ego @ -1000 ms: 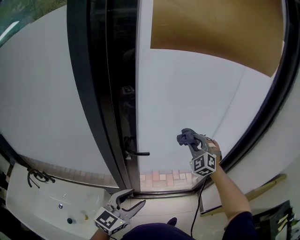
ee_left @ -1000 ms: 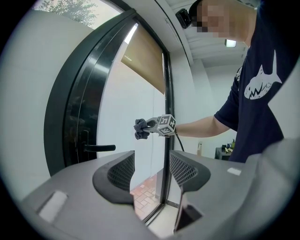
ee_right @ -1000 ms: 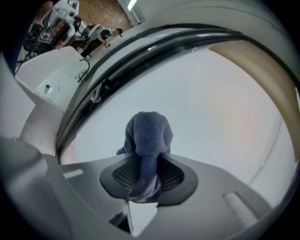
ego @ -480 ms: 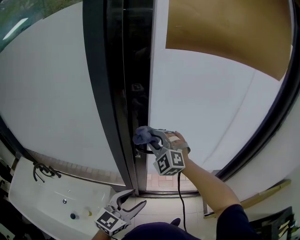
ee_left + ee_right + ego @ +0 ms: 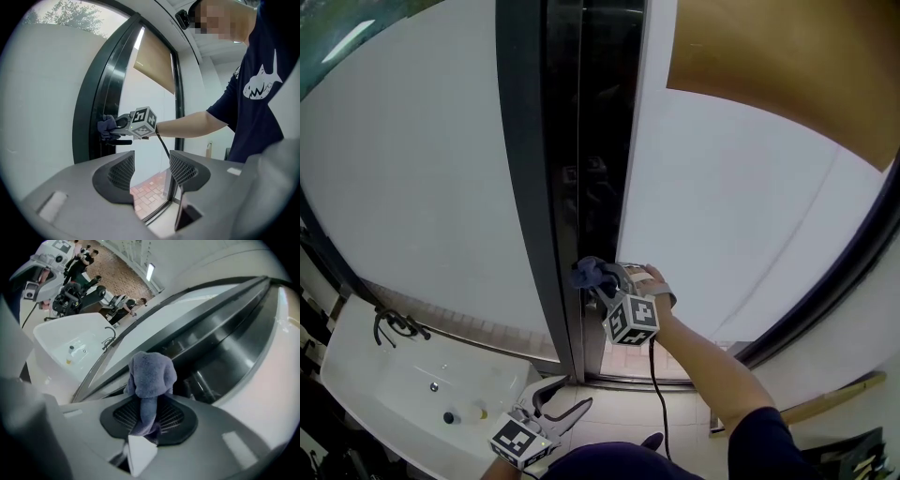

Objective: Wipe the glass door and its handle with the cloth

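Sink (image 5: pixel 384 403): white, far lower left in the head view, with a dark tap (image 5: pixel 392 328) at its rim. Left gripper (image 5: pixel 565 396): held low by the person's body, well apart from the door; its fingers (image 5: pixel 119 171) are spread with nothing between them, only floor tiles showing through the gap. Frame (image 5: pixel 525 187): dark, upright, running the full height of the head view. Cloth (image 5: pixel 589 274): blue-grey, bunched, at the frame's right edge at handle height. Right gripper (image 5: pixel 602 279): fingers (image 5: pixel 176 417) clenched on the cloth's lower part, a wad standing out beyond the tips toward the frame. Handle (image 5: pixel 119 142): black lever, seen from the left gripper view just under the cloth; apparently touching, though contact is not clear. Glass door (image 5: pixel 722 216): pale, frosted-looking pane right of the frame. Blind (image 5: pixel 787 66): tan, upper right. Forearm (image 5: pixel 703 361): bare, reaching in from lower right.
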Motion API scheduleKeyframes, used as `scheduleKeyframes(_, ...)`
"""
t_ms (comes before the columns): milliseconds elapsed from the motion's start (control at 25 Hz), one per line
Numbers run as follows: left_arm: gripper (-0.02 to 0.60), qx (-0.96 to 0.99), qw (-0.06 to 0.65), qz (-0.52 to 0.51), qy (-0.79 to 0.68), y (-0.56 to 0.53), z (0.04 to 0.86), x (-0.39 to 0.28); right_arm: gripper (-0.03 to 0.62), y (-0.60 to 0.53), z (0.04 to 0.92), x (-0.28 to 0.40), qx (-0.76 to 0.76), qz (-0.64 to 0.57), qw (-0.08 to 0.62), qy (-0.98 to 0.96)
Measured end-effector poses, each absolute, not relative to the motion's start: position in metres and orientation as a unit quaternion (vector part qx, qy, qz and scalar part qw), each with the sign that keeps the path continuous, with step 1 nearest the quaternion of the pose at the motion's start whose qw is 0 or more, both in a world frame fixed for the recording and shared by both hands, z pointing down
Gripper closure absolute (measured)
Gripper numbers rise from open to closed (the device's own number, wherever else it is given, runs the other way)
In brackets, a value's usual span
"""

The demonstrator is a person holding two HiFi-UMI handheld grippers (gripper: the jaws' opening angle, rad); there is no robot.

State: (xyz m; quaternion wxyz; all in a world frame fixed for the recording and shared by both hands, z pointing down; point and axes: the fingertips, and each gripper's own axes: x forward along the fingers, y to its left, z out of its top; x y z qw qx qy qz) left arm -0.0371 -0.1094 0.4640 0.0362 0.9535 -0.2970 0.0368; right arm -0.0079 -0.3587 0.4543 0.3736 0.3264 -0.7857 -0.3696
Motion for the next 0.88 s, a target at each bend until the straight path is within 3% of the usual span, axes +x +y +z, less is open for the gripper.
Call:
scheduleKeyframes(360,0.351,0.959,0.035,0.039,-0.277,-0.107,0.462,-0.019,0.499,-0.363,0.485,0.067,0.34,-0.379,0.458,-0.729)
scheduleKeyframes(880,0.351,0.967,0.037,0.039,-0.247,-0.105,0.461,0.01,0.499,-0.347,0.495,0.212,0.404,-0.335,0.502,-0.687)
